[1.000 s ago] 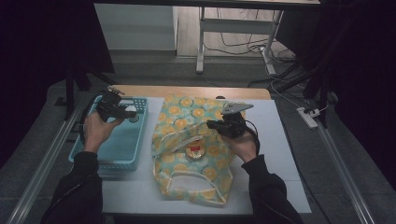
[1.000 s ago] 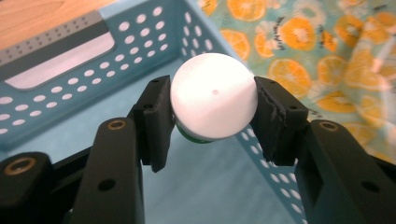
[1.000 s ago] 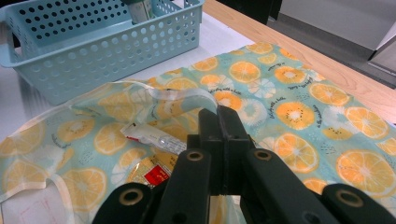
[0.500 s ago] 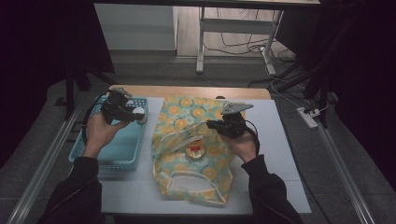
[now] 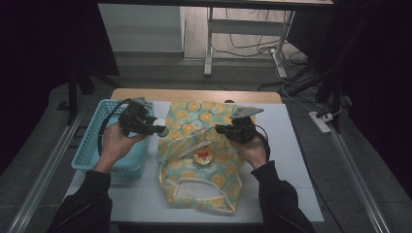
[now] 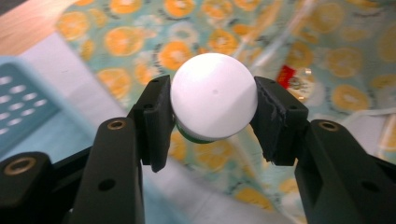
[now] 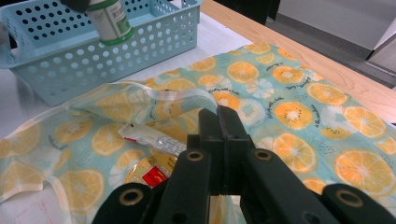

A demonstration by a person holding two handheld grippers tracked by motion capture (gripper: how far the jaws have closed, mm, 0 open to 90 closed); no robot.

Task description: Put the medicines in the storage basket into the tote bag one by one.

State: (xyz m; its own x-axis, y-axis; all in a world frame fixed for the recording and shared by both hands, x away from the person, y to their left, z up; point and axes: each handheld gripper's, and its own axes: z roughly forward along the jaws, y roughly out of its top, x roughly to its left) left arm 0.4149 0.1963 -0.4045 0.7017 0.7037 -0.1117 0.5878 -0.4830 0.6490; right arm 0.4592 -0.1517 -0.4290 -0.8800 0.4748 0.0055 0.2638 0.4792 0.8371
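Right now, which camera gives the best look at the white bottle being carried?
The left gripper view: the white bottle sits large and sharp between the left claw's jaws, bottom toward the camera. The right gripper view catches its green-trimmed label side, cropped at the top edge. The high view shows it tiny.

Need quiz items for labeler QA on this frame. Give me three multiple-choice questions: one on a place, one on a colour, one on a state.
1. Where is the white-bottomed bottle?
A. in the basket
B. between the left gripper's fingers, at the bag's edge
C. on the floor

2. What colour is the perforated basket?
A. light blue
B. red
C. black

3. How are the right gripper's fingers set?
A. wide open
B. around a cup
C. closed together at the orange-print bag

Answers: 1 B, the left gripper clamps it on both sides over the bag's border. 2 A, pale blue plastic with holes. 3 C, no gap shows between them.
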